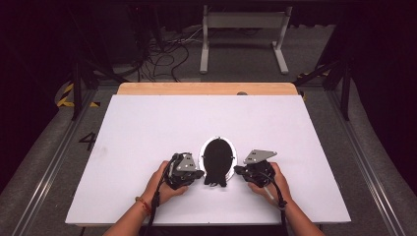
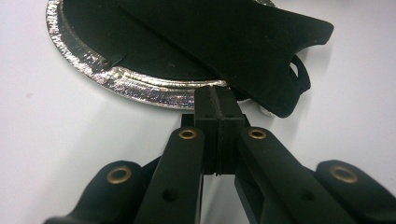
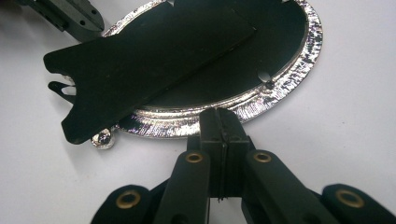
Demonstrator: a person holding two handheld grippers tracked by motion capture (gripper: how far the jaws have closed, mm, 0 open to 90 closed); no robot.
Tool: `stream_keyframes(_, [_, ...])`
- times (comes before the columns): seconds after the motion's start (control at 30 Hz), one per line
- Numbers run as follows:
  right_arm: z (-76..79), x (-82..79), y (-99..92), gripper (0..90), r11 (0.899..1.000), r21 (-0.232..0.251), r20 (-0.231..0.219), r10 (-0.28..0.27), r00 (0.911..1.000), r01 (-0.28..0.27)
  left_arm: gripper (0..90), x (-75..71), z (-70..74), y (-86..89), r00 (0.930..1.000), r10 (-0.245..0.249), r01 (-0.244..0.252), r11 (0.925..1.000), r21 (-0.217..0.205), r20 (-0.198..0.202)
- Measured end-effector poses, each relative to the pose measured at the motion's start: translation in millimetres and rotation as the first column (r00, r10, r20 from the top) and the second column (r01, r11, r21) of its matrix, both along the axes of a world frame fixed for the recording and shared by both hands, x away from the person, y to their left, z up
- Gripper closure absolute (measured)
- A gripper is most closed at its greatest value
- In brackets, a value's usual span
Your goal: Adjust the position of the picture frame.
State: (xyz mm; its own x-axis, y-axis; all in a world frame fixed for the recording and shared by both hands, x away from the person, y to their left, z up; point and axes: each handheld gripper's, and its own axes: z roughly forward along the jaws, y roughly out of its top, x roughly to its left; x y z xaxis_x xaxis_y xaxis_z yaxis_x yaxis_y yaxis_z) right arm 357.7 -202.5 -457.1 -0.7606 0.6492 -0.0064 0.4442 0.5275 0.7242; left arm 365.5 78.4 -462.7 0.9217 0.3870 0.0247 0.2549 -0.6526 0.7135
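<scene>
Plate (image 1: 201, 156): silver-rimmed oval on the counter (image 1: 147, 128), between both jaws, just ahead of the tips.
Black piece (image 2: 243, 42): flat, lying across plate, notched end overhanging rim.
Left gripper (image 2: 218, 100): jaws closed, empty, tips at rim.
Right gripper (image 3: 220, 122): jaws closed, empty, tips at rim.
Handling: likely light, stiff, thin; rim slippery; best grip at overhanging end.

Lab: rig rails (image 1: 46, 162), floor cables (image 1: 164, 56)
</scene>
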Motion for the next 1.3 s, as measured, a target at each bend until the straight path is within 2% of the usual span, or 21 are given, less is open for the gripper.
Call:
stream_keyframes(0.13, [-1.0,0.1,0.9,90.0,1.000,0.005,0.009,-0.021,0.9997,0.021,89.9,2.0,0.2,-0.1,0.9996,0.026,-0.026,0.9996,0.004,0.008])
stream_keyframes(0.27, [-1.6,0.8,0.7,90.0,1.000,0.009,0.014,-0.024,0.9996,0.024,89.9,4.4,-0.7,0.1,0.9995,0.031,-0.031,0.9994,-0.015,-0.008])
stream_keyframes(0.53, [-1.5,2.7,1.8,90.0,0.999,0.005,0.019,-0.041,0.9990,0.041,89.9,5.6,-0.1,-0.9,0.9995,0.030,-0.030,0.9995,-0.006,0.001])
stream_keyframes(0.63, [-0.6,2.6,2.7,89.3,0.999,-0.008,0.023,-0.039,0.9990,0.039,89.9,4.7,2.6,-1.1,0.9989,0.031,-0.031,0.9994,0.016,0.035])
stream_keyframes(0.7, [0.4,3.0,1.4,85.2,0.999,-0.019,0.030,-0.032,0.9990,0.033,89.9,3.3,6.6,2.4,0.9974,0.029,-0.032,0.9984,0.047,0.066])
stream_keyframes(0.73, [1.4,3.4,-0.4,85.0,1.000,-0.002,0.033,-0.028,0.9991,0.029,89.7,2.4,8.9,7.4,0.9969,0.037,-0.039,0.9989,0.026,0.069])
stream_keyframes(0.77, [1.4,3.4,-0.4,85.0,1.000,-0.002,0.033,-0.028,0.9991,0.029,89.1,2.4,8.9,7.4,0.9969,0.037,-0.039,0.9989,0.026,0.069])
stream_keyframes(0.8, [5.2,4.8,-4.1,83.8,0.999,0.029,0.040,-0.033,0.9987,0.031,87.5,2.3,12.3,16.6,0.9962,0.058,-0.057,0.9983,-0.005,0.065])
stream_keyframes(0.87, [8.5,5.8,-6.2,83.3,0.999,0.040,0.042,-0.033,0.9986,0.031,84.7,3.6,17.3,28.0,0.9939,0.086,-0.085,0.9962,-0.017,0.069])
stream_keyframes(0.9, [8.5,5.8,-6.2,83.3,0.999,0.040,0.042,-0.033,0.9986,0.031,81.3,3.6,17.3,28.0,0.9939,0.086,-0.085,0.9962,-0.017,0.069])
stream_keyframes(0.93, [10.0,5.2,-6.7,82.9,0.999,0.040,0.045,-0.034,0.9984,0.033,81.3,2.8,21.9,37.5,0.9919,0.102,-0.098,0.9939,-0.051,0.077])
stream_keyframes(0.97, [11.1,5.2,-6.3,80.3,0.999,0.027,0.045,-0.032,0.9985,0.031,74.4,0.7,25.1,45.2,0.9906,0.112,-0.106,0.9912,-0.079,0.078])
stream_keyframes(1.03, [15.8,4.2,-6.2,77.6,0.999,0.040,0.046,-0.012,0.9989,0.011,55.1,-5.6,27.0,54.6,0.9844,0.144,-0.139,0.9887,-0.055,0.101])
stream_keyframes(1.07, [17.6,3.0,-6.3,76.5,0.999,0.046,0.045,-0.003,0.9990,0.000,51.8,-8.9,27.3,59.8,0.9828,0.153,-0.148,0.9876,-0.051,0.104])
stream_keyframes(1.1, [19.4,0.7,-6.5,74.6,0.999,0.046,0.051,0.013,0.9986,-0.015,49.1,-13.0,26.9,67.0,0.9828,0.156,-0.150,0.9865,-0.065,0.099])
stream_keyframes(1.13, [21.1,-2.1,-6.9,70.2,0.999,0.033,0.055,0.027,0.9981,-0.028,43.4,-16.7,26.1,72.7,0.9819,0.165,-0.158,0.9847,-0.073,0.094])
stream_keyframes(1.17, [22.4,-4.1,-8.3,67.5,0.999,0.030,0.053,0.036,0.9980,-0.038,37.6,-19.8,24.9,76.5,0.9780,0.183,-0.176,0.9814,-0.076,0.099])
stream_keyframes(1.2, [22.9,-5.4,-9.8,65.4,0.998,0.041,0.050,0.045,0.9977,-0.047,29.2,-19.8,24.9,76.5,0.9780,0.183,-0.176,0.9814,-0.076,0.099])
stream_keyframes(1.23, [22.9,-5.4,-9.8,65.4,0.998,0.041,0.050,0.045,0.9977,-0.047,29.2,-26.0,21.9,83.1,0.9717,0.211,-0.204,0.9763,-0.072,0.106])
stream_keyframes(1.27, [24.0,-7.7,-13.2,63.8,0.996,0.066,0.038,0.065,0.9972,-0.067,22.1,-29.2,20.3,86.8,0.9721,0.212,-0.205,0.9758,-0.076,0.100])
stream_keyframes(1.3, [24.4,-9.0,-14.6,63.8,0.995,0.072,0.042,0.067,0.9969,-0.070,20.9,-33.7,18.1,91.3,0.9735,0.212,-0.205,0.9751,-0.085,0.086])
